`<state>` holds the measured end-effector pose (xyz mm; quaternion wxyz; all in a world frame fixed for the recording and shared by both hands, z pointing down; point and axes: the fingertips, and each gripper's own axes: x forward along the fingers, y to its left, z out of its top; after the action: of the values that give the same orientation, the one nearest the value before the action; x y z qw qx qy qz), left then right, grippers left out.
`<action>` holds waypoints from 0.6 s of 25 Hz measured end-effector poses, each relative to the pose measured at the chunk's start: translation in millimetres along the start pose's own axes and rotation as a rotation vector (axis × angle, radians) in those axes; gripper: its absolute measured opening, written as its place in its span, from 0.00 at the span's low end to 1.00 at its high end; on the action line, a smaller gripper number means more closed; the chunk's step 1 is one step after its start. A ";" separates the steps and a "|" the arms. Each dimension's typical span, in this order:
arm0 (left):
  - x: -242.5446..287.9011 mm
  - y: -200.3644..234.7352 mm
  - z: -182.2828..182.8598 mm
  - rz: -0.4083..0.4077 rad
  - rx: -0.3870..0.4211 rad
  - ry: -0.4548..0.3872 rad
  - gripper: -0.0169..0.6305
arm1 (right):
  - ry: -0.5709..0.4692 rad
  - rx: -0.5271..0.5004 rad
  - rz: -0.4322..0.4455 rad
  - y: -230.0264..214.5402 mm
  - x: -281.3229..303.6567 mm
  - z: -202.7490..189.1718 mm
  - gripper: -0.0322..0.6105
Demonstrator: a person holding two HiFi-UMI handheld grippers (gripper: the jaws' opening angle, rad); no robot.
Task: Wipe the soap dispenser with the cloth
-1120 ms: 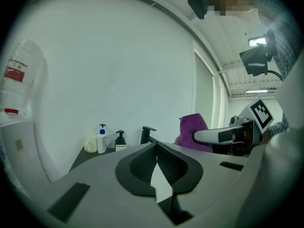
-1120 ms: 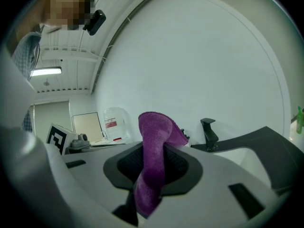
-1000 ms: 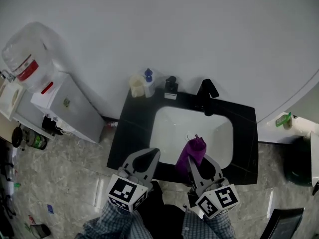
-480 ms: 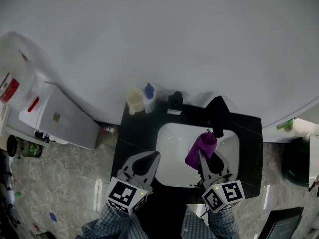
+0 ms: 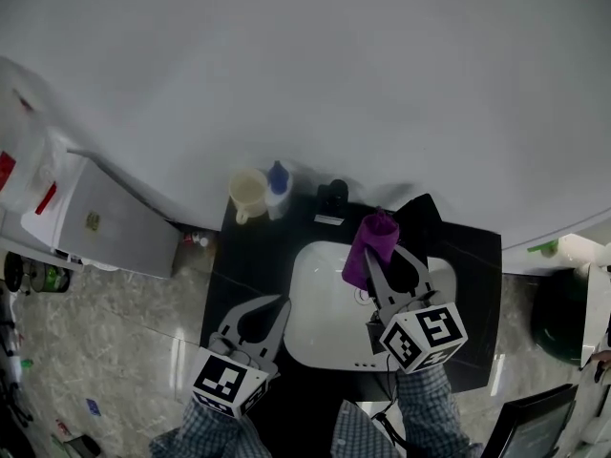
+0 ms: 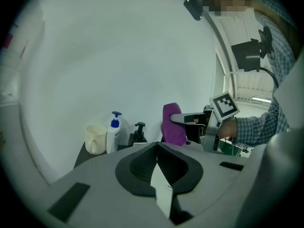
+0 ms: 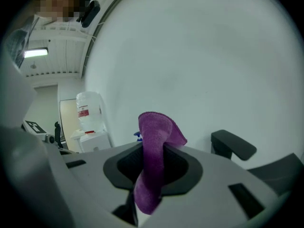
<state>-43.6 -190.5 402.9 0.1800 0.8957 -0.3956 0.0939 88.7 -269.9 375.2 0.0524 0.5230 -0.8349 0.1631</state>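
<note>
The right gripper [image 5: 384,256], clamped on the purple cloth [image 5: 368,241], has travelled from the near part of the white sink basin [image 5: 315,315] out to its far rim. The cloth's top was well short of the black pump soap dispenser [image 5: 332,197] and the black faucet [image 5: 420,219]; now it sits between them, close to both.

The cloth [image 7: 151,167], pinched between the matt grey plastic jaws of the right gripper [image 7: 152,148], is a purple fabric with a soft, fuzzy nap. The counter [image 5: 253,256] is glossy black like polished stone, and its basin [image 5: 320,327] is smooth, shiny white. At the counter's back edge the soap dispenser [image 5: 332,197] looks like dark plastic, and the mug [image 5: 247,192] at its back left corner is smooth and cream.
</note>
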 end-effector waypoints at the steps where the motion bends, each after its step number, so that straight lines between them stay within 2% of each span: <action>1: 1.4 1.8 1.1 0.007 -0.003 -0.003 0.04 | 0.005 -0.019 0.004 -2.0 8.9 3.6 0.19; 9: 15.4 8.7 7.9 0.032 -0.019 -0.025 0.04 | 0.003 -0.041 0.040 -17.0 68.8 22.0 0.19; 15: 21.1 17.3 -2.9 0.047 -0.030 0.008 0.04 | 0.049 0.004 -0.003 -42.6 99.9 5.6 0.19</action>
<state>-42.4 -214.4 416.4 0.1930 0.8829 -0.4173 0.0957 82.4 -374.3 405.0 0.0720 0.5202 -0.8324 0.1773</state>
